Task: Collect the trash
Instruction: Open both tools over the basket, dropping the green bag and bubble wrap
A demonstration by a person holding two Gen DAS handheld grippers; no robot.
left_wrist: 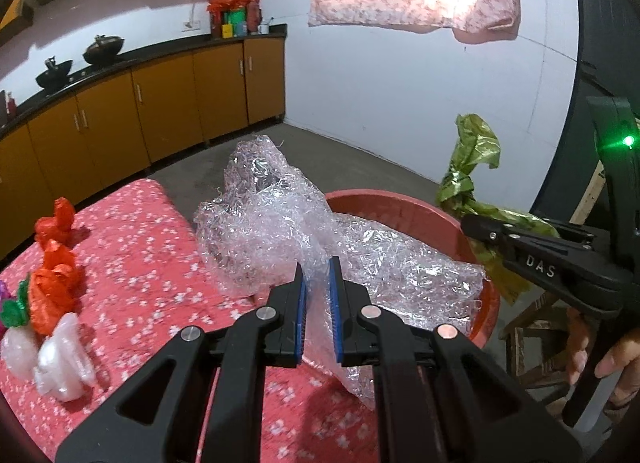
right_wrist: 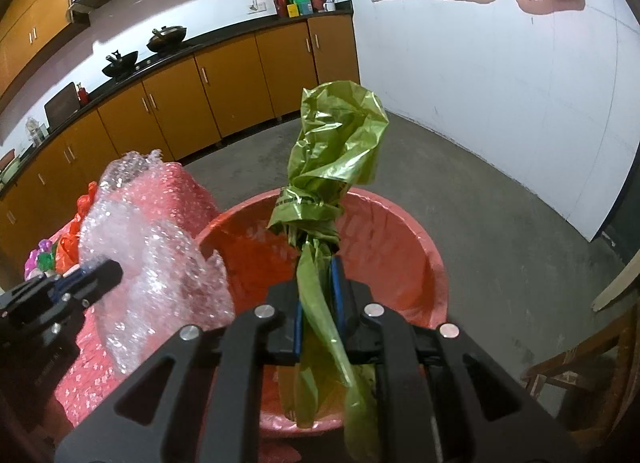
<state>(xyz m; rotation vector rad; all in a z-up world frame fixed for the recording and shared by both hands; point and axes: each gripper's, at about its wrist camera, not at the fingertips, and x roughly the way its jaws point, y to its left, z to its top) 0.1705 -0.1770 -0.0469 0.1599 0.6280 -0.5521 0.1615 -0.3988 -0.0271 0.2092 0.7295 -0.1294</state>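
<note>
The left gripper [left_wrist: 318, 291], black with blue ribbed pads, was clamped on a crumpled sheet of clear bubble wrap [left_wrist: 280, 223]. A tail of the sheet hung below the jaws, and the bulk of it spread forward, part over the table edge and part across the rim of the round red plastic basin [left_wrist: 400, 199]. From the right wrist camera the same sheet [right_wrist: 152, 263] stood to the left of the basin [right_wrist: 400, 231], overlapping its left rim.

The right gripper [right_wrist: 318, 291] was closed on a twisted olive-green plastic bag [right_wrist: 336, 143]. The bag's thin neck passed between the blue pads, its loose end drooped below them, and its puffed top rose above the basin's far rim. The basin's visible inside held nothing that could be made out. In the left wrist view this gripper [left_wrist: 480, 229] came in from the right with the green bag [left_wrist: 472, 159] sticking up past it, and part of a person's hand [left_wrist: 596, 355] showed lower down on its handle.

The basin sat just beside a table covered in red cloth with small white flowers [left_wrist: 140, 263]. On the cloth's left side lay crumpled red-orange plastic bags [left_wrist: 54, 263], a scrap of green plastic [left_wrist: 14, 309] and a pearly white wrapper [left_wrist: 66, 359], well apart from the basin.

Farther off, a grey concrete floor [right_wrist: 500, 223] ran to orange kitchen cabinets [left_wrist: 168, 103] under a dark counter bearing two black woks [left_wrist: 102, 49].
</note>
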